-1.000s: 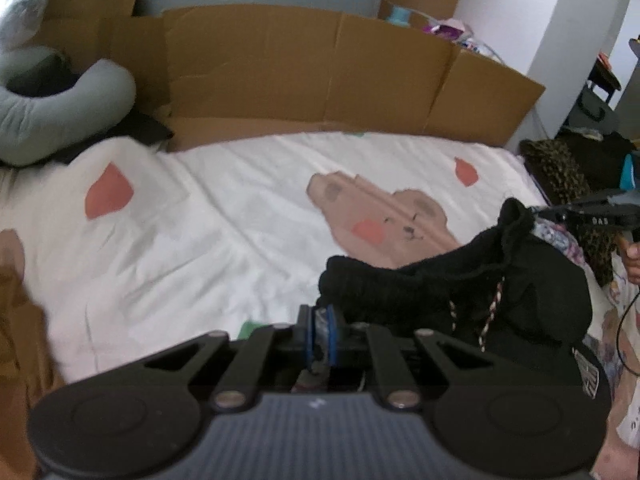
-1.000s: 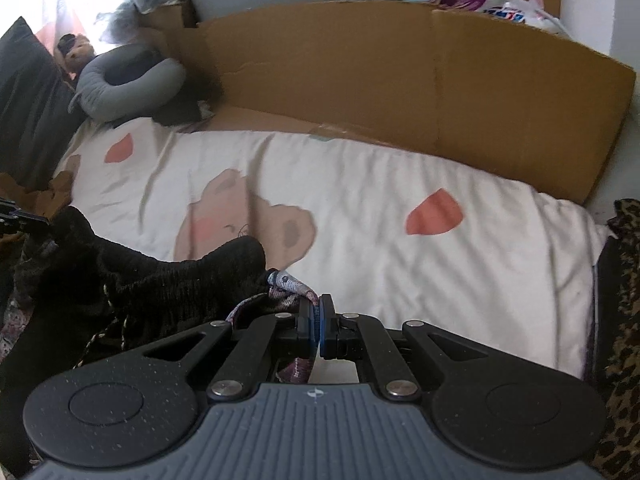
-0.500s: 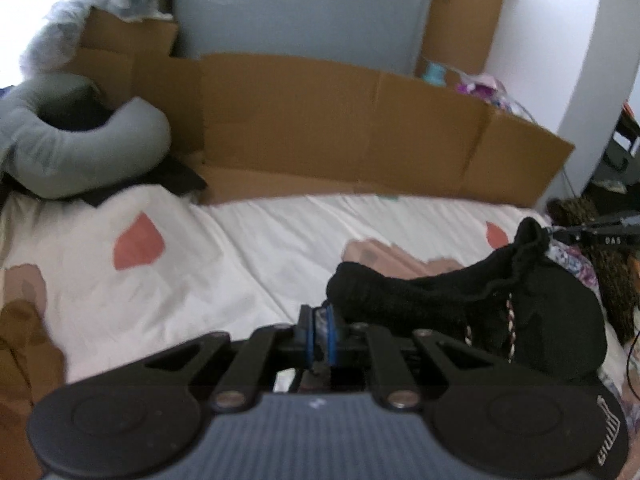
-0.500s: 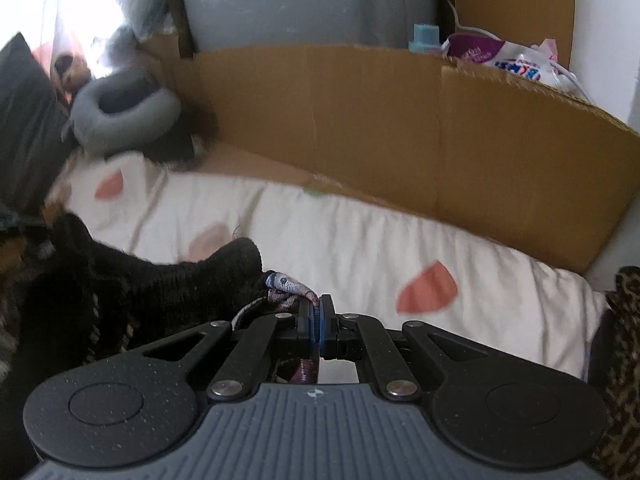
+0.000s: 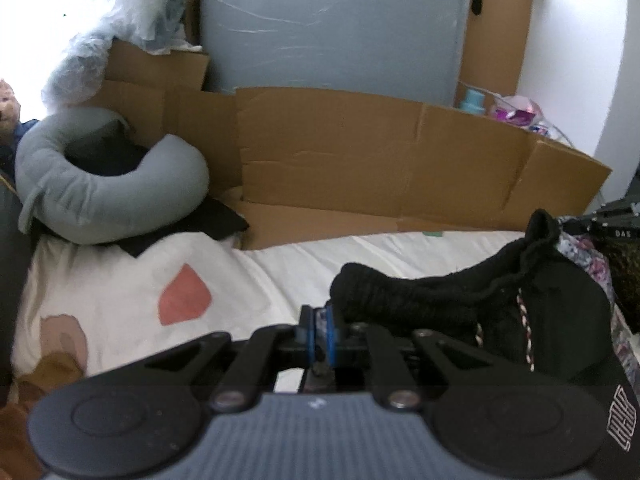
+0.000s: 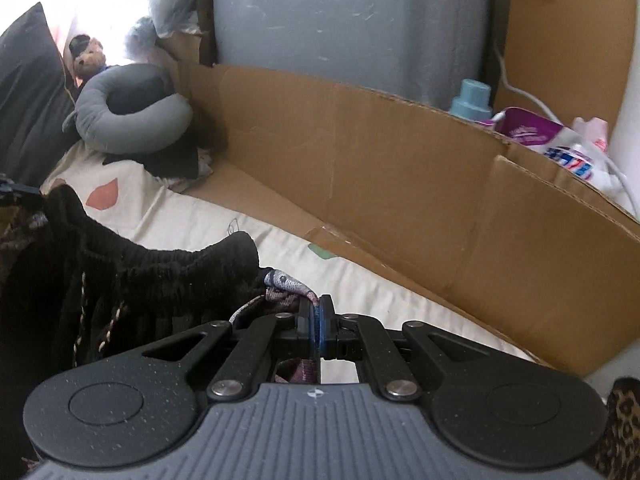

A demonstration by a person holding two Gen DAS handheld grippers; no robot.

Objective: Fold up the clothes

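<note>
**Black garment held up between both grippers above the bed**

I hold a black garment (image 5: 460, 300) in the air over the bed sheet (image 5: 120, 288). It looks like knitted trousers with a thick waistband and a twisted cord (image 5: 524, 332) hanging from it, but I cannot say the exact type. My left gripper (image 5: 319, 322) is closed on one edge of it; a thin piece of cloth sits between the blue pads. My right gripper (image 6: 316, 320) is also closed, pinching a patterned grey and pink part of the cloth (image 6: 286, 284) that comes out beside the waistband. The garment (image 6: 120, 280) hangs stretched between the two tools, and its lower part falls out of the picture.

Behind the bed stands a low wall of cardboard (image 6: 360, 168). Behind this cardboard, as in a box, I see a light blue bottle (image 6: 472, 100), a purple and white packet (image 6: 532, 132) and a white cable (image 6: 616, 176). I cannot tell what the packet holds.

On the far side of the sheet lies a grey curved pillow (image 5: 100, 196) on a dark cloth (image 5: 188, 228). A small teddy bear (image 6: 90, 62) sits next to a dark cushion (image 6: 28, 92). The window light is too bright to see anything there. A large grey panel wrapped in plastic (image 5: 332, 28) stands against the wall. At the right edge of the right camera there is a leopard pattern cloth (image 6: 620, 428), mostly cut off.
</note>
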